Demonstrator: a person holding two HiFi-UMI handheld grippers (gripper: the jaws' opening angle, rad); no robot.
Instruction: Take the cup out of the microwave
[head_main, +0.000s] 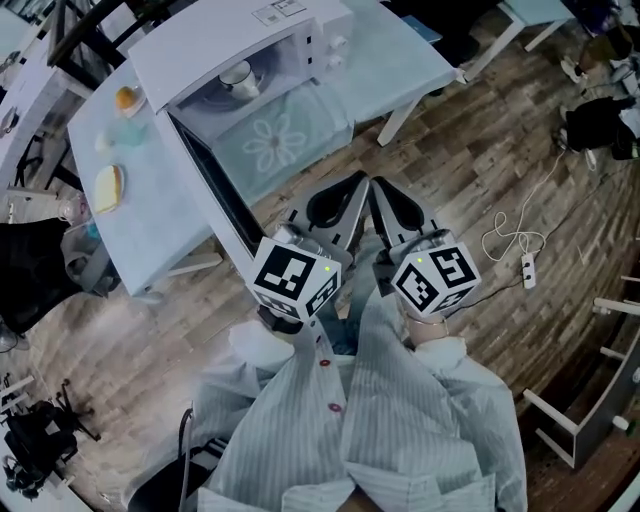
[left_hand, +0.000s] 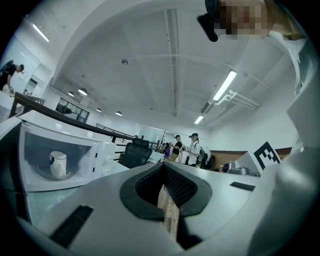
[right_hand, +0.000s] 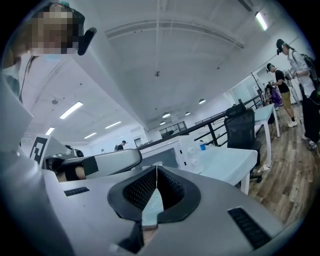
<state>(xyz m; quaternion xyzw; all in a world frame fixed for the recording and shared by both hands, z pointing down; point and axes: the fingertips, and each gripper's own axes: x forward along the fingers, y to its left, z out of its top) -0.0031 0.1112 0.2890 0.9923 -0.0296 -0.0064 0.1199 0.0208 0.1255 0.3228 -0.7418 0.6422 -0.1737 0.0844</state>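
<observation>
The white microwave (head_main: 290, 30) stands on a pale table, its door (head_main: 205, 190) swung wide open toward me. Inside it sits the white cup (head_main: 238, 78), upright; the left gripper view shows the cup (left_hand: 58, 164) at far left in the open cavity. My left gripper (head_main: 355, 185) and right gripper (head_main: 378, 188) are held side by side in front of the table, well short of the cup. Both point toward the microwave. Each is shut with nothing between its jaws, as the left gripper (left_hand: 164, 166) and right gripper (right_hand: 156, 168) show in their own views.
An orange fruit (head_main: 126, 98) and a piece of bread (head_main: 108, 188) lie on the table (head_main: 400, 60) left of the microwave. A black bag (head_main: 35, 270) sits at left on the wooden floor, a white cable (head_main: 515, 240) at right. Several people (left_hand: 192, 147) stand far off.
</observation>
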